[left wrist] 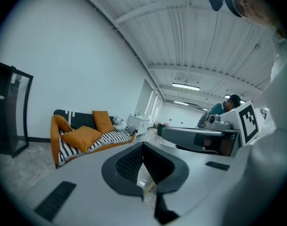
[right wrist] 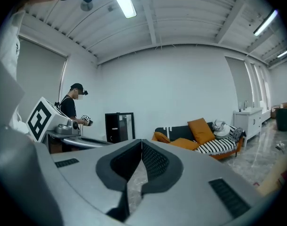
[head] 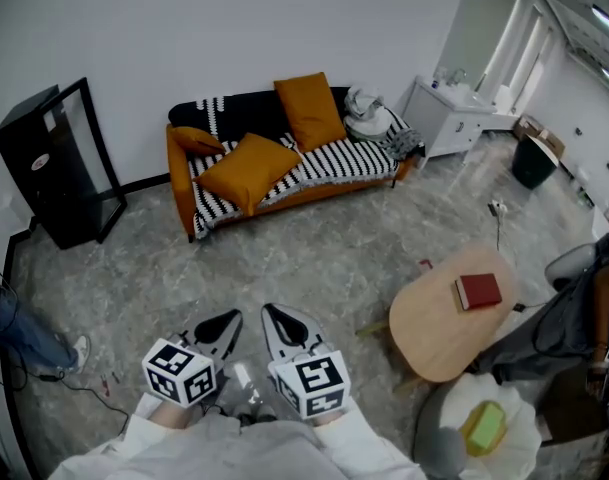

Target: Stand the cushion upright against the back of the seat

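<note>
Cushion [head: 246, 168] lying on sofa [head: 178, 183], well apart from both closed jaws

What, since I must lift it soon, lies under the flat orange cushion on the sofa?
The flat cushion rests on the black-and-white striped cover of the sofa. Whatever sits directly beneath it is covered by the cushion itself.

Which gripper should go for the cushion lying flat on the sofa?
The left gripper, marginally: the flat cushion lies toward the left end of the sofa. The right gripper is equally shut, empty and far off.
</note>
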